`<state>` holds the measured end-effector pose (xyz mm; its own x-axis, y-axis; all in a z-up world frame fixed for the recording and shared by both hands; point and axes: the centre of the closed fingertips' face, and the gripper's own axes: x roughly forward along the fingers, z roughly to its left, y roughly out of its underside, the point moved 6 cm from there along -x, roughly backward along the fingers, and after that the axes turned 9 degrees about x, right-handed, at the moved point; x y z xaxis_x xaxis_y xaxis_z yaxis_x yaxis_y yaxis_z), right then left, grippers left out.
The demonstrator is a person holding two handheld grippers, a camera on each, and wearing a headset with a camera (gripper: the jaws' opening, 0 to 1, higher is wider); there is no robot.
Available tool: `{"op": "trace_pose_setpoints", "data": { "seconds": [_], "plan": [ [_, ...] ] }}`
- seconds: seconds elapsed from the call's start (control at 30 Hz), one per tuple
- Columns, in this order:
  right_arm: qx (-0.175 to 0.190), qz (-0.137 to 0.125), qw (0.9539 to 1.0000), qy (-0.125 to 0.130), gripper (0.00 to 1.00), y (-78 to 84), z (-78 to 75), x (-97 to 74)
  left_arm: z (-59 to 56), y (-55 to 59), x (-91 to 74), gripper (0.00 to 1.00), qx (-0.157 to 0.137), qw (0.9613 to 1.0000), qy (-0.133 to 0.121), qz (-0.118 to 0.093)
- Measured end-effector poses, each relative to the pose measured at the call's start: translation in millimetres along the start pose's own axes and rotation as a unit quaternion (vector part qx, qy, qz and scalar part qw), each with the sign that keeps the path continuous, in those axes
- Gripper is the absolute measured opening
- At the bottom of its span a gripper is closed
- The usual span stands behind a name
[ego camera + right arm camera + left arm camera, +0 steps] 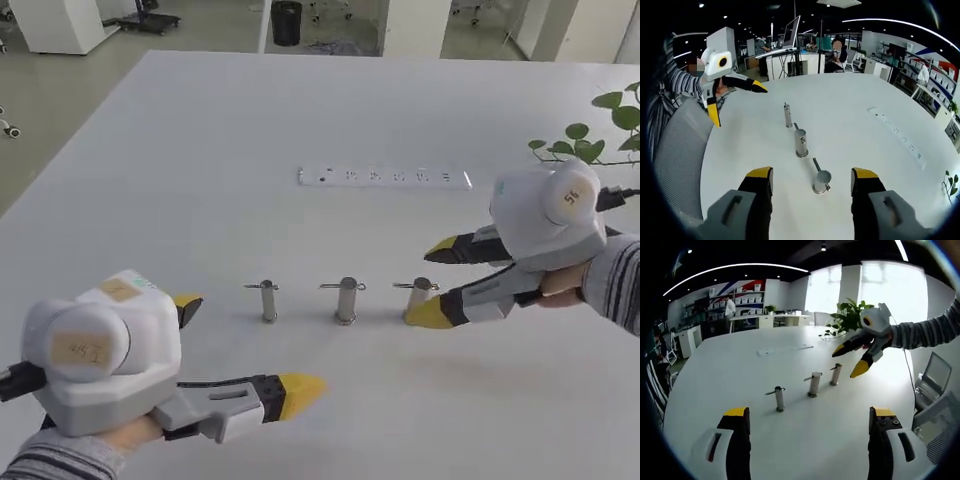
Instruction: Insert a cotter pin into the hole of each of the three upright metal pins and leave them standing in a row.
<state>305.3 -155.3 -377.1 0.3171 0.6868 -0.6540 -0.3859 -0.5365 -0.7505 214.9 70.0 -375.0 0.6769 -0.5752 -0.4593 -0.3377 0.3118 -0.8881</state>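
My right tool (846,364) is released, jaws spread wide and grasping nothing. In the right gripper view the right-hand pin (821,182) stands at 12 o'clock, just ahead of and between the yellow jaw tips; I cannot tell whether the lower jaw touches its base. Its long axis is upright, and the cotter pin (816,164) through its head lies across that axis, pointing away toward 11 o'clock. This tool is clearly the nearer one to that pin.

Beyond it, the middle pin (800,142) and the left-hand pin (788,116) recede toward 11 o'clock in one straight row on the white surface (400,120), each apart from its neighbour. All three are short, bright steel posts, and each seems to carry a thin cross-wire near the top, so I judge the inserting done or nearly so.

My left tool (244,344) is also released and empty, hanging near the left-hand pin, which lies at about 12 o'clock from it in the head view.
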Motion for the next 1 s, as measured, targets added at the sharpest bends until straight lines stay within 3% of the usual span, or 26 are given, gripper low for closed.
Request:
{"op": "trace_pose_setpoints", "data": {
  "seconds": [0.23,0.4,0.67,0.87,1.0],
  "plan": [
    [0.043,-0.013,0.9985,0.032,0.67,5.5,7.6,-6.5,2.3,-6.4,-2.2,0.99,-0.030,0.9994,-0.012,-0.014],
    [0.077,-0.040,0.9949,0.051,0.71,6.7,16.3,-12.8,-0.2,-11.5,-6.1,0.97,-0.024,0.9995,-0.013,-0.015],
    [0.110,-0.053,0.9898,0.073,0.76,12.7,30.4,-18.1,-0.2,-10.1,-10.8,0.96,-0.023,0.9995,-0.019,-0.004],
    [0.134,-0.070,0.9832,0.103,0.80,12.7,37.0,-24.3,2.5,-10.1,-14.1,0.96,-0.022,0.9995,-0.024,0.000],
    [0.153,-0.082,0.9792,0.105,0.81,17.5,38.9,-23.9,2.4,-10.8,-17.8,0.96,-0.021,0.9994,-0.029,-0.001]
  ]
}}
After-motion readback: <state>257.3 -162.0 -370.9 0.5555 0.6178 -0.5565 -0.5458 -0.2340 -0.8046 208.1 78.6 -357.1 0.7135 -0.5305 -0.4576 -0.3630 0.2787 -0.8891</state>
